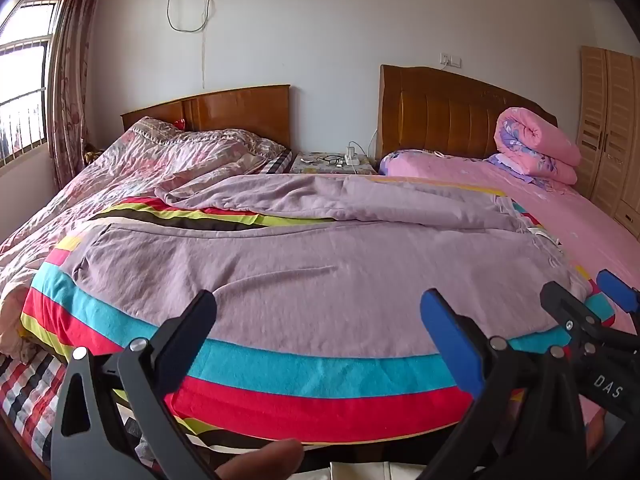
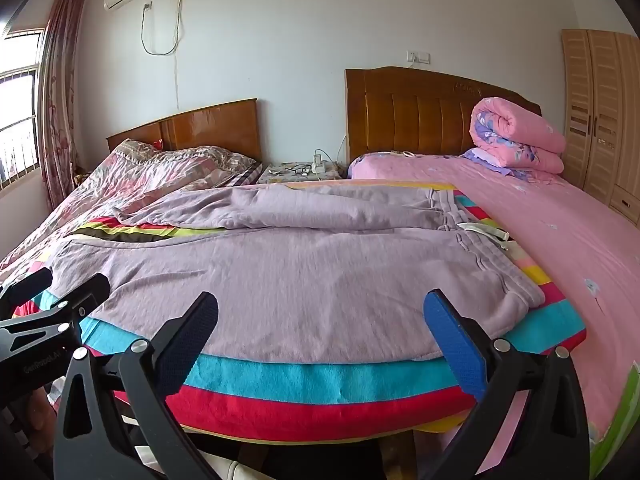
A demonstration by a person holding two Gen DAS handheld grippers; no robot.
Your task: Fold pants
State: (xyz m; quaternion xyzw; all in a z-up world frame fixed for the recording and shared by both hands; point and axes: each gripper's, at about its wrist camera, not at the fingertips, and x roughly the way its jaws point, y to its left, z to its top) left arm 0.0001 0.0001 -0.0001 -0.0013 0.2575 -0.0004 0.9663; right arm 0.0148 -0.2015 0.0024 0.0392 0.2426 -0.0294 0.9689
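Note:
Lilac pants lie spread flat on a striped blanket, waistband to the right, legs running left, the far leg rumpled. They also show in the right wrist view, with the waistband at right. My left gripper is open and empty, just above the near edge of the pants. My right gripper is open and empty, over the near edge by the waist. The right gripper also shows in the left wrist view; the left gripper shows in the right wrist view.
The striped blanket lies across two beds. A floral quilt covers the left bed. A pink sheet and rolled pink quilt are at right. A nightstand stands between the headboards. A wardrobe stands far right.

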